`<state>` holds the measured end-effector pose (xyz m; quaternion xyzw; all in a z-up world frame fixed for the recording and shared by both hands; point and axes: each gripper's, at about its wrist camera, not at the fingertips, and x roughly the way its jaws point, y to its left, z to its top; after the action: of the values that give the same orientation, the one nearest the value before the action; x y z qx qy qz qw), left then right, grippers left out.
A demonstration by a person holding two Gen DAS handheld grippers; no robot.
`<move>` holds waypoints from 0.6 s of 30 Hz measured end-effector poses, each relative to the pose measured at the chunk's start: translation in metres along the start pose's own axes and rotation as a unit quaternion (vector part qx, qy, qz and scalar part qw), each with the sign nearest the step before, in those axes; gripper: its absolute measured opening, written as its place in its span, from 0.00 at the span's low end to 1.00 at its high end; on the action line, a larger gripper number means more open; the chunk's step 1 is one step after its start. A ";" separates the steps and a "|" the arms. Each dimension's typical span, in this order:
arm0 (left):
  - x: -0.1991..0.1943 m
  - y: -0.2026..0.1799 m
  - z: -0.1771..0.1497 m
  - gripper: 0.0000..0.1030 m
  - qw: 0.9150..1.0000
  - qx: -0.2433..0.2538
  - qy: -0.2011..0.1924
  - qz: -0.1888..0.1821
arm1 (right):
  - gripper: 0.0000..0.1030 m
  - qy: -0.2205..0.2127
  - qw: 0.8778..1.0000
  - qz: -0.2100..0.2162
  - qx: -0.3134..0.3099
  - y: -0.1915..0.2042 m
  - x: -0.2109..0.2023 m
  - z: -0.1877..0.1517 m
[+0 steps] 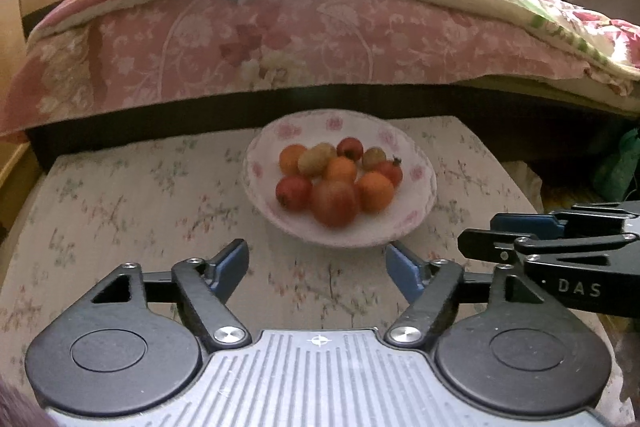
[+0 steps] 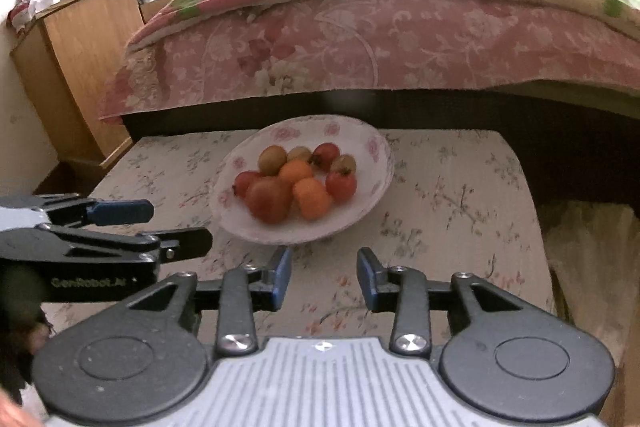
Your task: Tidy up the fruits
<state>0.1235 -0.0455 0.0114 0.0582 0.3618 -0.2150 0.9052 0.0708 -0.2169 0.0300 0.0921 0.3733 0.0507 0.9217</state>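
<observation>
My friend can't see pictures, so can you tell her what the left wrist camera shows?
A white flowered bowl of small red, orange and yellowish fruits sits on a floral tablecloth beside a bed with a pink cover. The left gripper waits before it, jaws open and empty; the right gripper pokes in from the right.

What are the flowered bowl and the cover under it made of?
The bowl looks like glazed ceramic: smooth white surface with printed pink roses, though it could be melamine. The cover looks like matte woven cloth, with a faint floral print and no shine.
</observation>
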 end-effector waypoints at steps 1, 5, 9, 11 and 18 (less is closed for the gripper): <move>-0.003 0.000 -0.003 0.83 1.000 0.000 0.001 0.003 | 0.36 0.000 1.000 0.001 0.000 0.003 -0.003 -0.003; -0.014 -0.004 -0.009 0.86 1.000 0.002 0.002 0.010 | 0.36 0.001 1.000 0.005 0.000 0.012 -0.016 -0.013; -0.025 -0.005 -0.016 0.88 1.000 -0.005 0.002 0.019 | 0.37 -0.003 1.000 0.004 0.007 0.016 -0.029 -0.020; -0.031 -0.005 -0.020 0.90 1.000 -0.009 0.003 0.023 | 0.37 -0.003 1.000 0.003 0.013 0.017 -0.035 -0.023; -0.050 -0.009 -0.031 1.00 0.999 -0.003 -0.006 0.047 | 0.41 -0.002 1.000 -0.004 0.018 0.021 -0.048 -0.035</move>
<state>0.0678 -0.0282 0.0237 0.0709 0.3540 -0.1715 0.9167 0.0118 -0.1997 0.0424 0.1077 0.3730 0.0402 0.9207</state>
